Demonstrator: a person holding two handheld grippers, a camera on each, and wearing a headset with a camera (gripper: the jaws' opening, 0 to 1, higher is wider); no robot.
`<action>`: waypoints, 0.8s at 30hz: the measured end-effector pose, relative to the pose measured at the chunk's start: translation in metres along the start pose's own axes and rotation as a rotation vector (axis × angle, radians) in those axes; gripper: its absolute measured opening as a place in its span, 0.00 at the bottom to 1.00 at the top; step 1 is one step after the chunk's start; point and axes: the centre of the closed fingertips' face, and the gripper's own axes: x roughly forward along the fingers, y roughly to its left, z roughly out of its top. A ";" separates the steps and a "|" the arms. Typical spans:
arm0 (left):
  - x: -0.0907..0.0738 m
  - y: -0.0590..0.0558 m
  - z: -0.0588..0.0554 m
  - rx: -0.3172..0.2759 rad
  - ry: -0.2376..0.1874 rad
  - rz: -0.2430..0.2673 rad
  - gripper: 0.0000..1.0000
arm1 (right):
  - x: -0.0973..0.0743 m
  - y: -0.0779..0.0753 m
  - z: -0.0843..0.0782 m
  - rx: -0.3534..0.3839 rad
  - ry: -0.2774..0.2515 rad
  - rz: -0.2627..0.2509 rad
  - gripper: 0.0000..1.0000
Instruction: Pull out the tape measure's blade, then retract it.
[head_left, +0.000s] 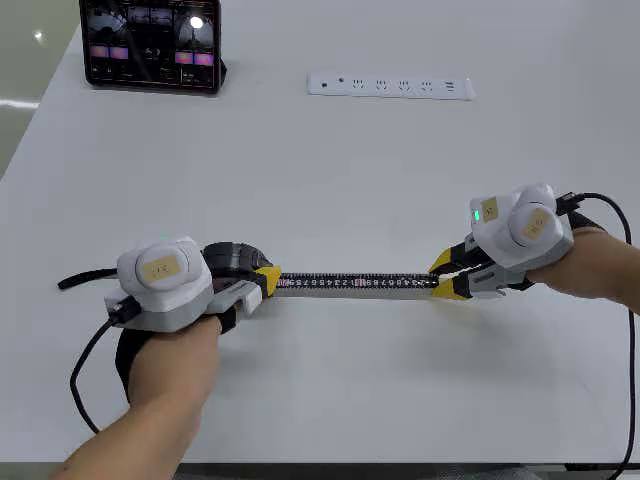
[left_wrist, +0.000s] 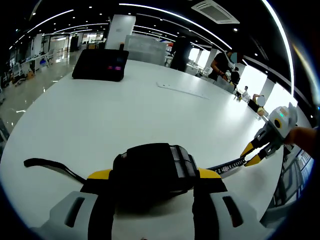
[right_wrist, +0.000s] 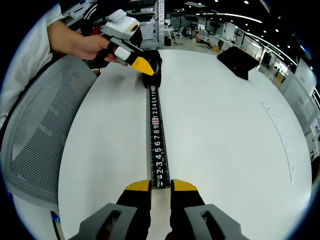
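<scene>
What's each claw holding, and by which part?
The left claw clamps the tape measure's case by its sides; the right claw pinches the blade at its tip.

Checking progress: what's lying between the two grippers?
The tape measure's blade, stretched from the case in the left gripper to the right gripper; head view shows it.

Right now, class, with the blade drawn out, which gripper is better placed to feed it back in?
Right. The right gripper is shut on the blade near its tip and can likely travel back toward the case. The left gripper is clamped around that case, best kept steadying it.
</scene>
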 end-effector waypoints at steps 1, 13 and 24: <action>0.000 0.000 0.000 0.000 0.000 -0.001 0.59 | 0.000 0.000 0.000 0.000 -0.001 0.000 0.10; 0.000 0.001 -0.001 -0.006 0.002 -0.010 0.59 | 0.007 0.001 0.013 0.002 -0.028 0.010 0.10; 0.000 0.000 0.001 -0.016 -0.002 -0.017 0.59 | 0.014 0.000 0.029 -0.006 -0.048 0.017 0.10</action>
